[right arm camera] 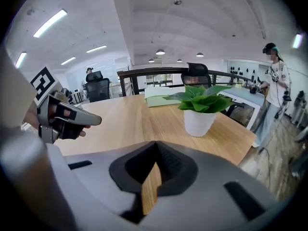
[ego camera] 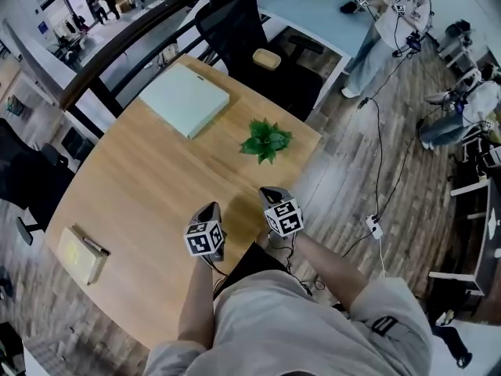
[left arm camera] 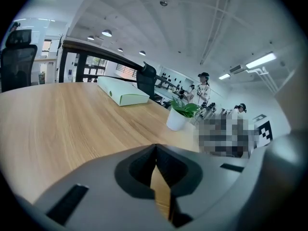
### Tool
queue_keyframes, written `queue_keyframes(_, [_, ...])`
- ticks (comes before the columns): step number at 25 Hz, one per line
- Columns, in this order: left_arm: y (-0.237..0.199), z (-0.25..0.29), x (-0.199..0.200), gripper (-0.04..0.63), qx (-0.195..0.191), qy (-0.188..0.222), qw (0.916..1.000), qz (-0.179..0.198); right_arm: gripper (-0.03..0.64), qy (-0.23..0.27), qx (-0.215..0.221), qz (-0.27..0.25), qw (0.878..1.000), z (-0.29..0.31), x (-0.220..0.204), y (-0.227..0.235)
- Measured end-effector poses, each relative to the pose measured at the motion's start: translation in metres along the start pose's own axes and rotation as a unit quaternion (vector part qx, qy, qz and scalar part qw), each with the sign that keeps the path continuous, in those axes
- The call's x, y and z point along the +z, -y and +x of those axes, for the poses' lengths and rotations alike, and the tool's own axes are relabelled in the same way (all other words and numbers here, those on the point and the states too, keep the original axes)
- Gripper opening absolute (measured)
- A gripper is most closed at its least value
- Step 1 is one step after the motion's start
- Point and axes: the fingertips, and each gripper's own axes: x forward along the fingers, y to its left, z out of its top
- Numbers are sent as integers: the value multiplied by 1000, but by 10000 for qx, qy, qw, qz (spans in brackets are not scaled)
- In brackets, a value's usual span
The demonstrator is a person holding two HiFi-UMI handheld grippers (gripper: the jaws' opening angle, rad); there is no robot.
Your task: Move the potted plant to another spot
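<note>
The potted plant (ego camera: 266, 139), green leaves in a small white pot (right arm camera: 199, 121), stands upright on the round wooden table (ego camera: 141, 178) near its far right edge. Both grippers hover over the table's near side, short of the plant and apart from it. My left gripper (ego camera: 212, 207) has its jaws together with nothing between them; in the left gripper view the pot (left arm camera: 176, 120) lies ahead to the right. My right gripper (ego camera: 271, 192) is also shut and empty, and points toward the plant. The left gripper (right arm camera: 67, 117) shows at the left of the right gripper view.
A flat pale green box (ego camera: 184, 96) lies at the table's far side. A yellow notepad (ego camera: 78, 255) sits near the left edge. A black office chair (ego camera: 243, 30) and a dark railing (ego camera: 117, 49) stand behind the table. Cables (ego camera: 380, 186) run over the floor at the right, and a person (ego camera: 395, 22) stands beyond.
</note>
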Motion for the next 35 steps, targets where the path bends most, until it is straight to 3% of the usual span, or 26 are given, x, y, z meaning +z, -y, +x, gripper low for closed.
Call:
queue_keyframes(9, [8, -31, -2, 12, -206, 89, 9994, 269, 3, 387, -99, -21, 9992, -24, 18, -43])
queue_keyframes(18, [9, -83, 39, 12, -217, 800, 9953, 497, 3, 1059, -171, -360, 9936, -55, 69, -90])
queue_keyframes(26, [8, -122, 87, 12, -108, 1538, 9851, 757, 3, 1638, -209, -824, 9828, -83, 132, -110])
queue_keyframes(35, [15, -165, 138, 12, -10, 2209, 9703, 983, 3, 2103, -325, -646, 9750, -109, 185, -110])
